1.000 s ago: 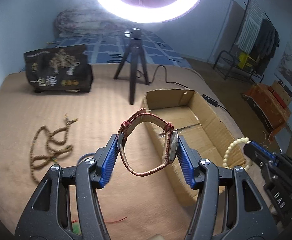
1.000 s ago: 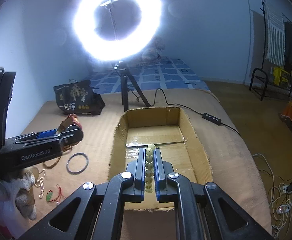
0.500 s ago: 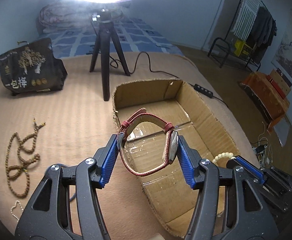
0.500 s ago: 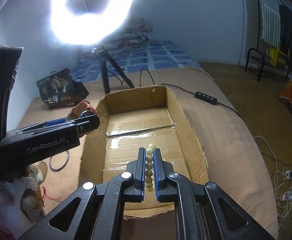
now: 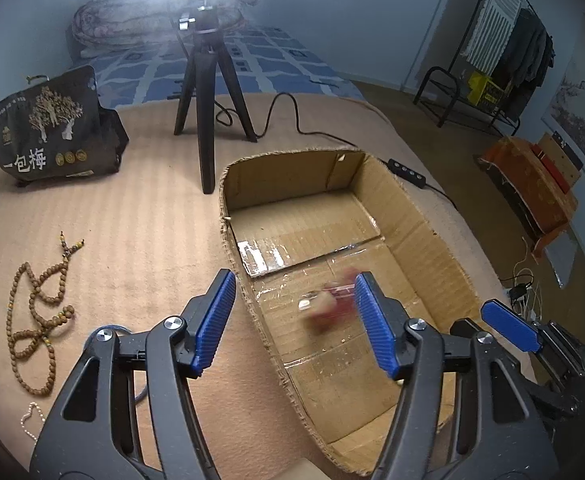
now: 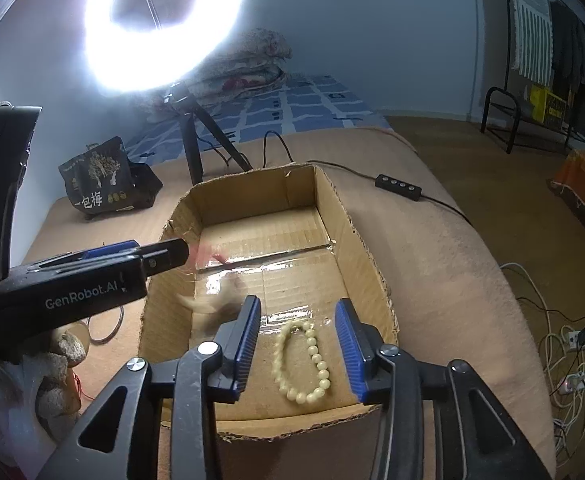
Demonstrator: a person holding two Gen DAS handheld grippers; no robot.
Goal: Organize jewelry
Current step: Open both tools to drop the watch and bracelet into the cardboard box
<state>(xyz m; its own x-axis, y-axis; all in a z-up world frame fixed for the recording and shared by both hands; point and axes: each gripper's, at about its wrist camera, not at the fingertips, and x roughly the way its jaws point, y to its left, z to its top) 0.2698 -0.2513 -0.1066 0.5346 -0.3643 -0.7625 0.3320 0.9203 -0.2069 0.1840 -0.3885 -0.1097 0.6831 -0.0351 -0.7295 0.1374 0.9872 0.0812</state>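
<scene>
left gripper (image 5: 294, 322): jaws apart, just been opening, nothing pressed between the pads. It sits over the near-left edge of the box.
red watch (image 5: 330, 304): a blurry red smear inside the box, loose between the left jaws and touching neither pad as far as I can tell.
right gripper (image 6: 297, 340): jaws apart too, just been opening, no grip on anything.
cream bead bracelet (image 6: 304, 362): flat on the box floor, right between the right jaws, near the front wall.
cardboard box (image 6: 366, 256): open top, on the tan bed.
brown bead strand (image 5: 38, 316): on the bed left of the box.
</scene>
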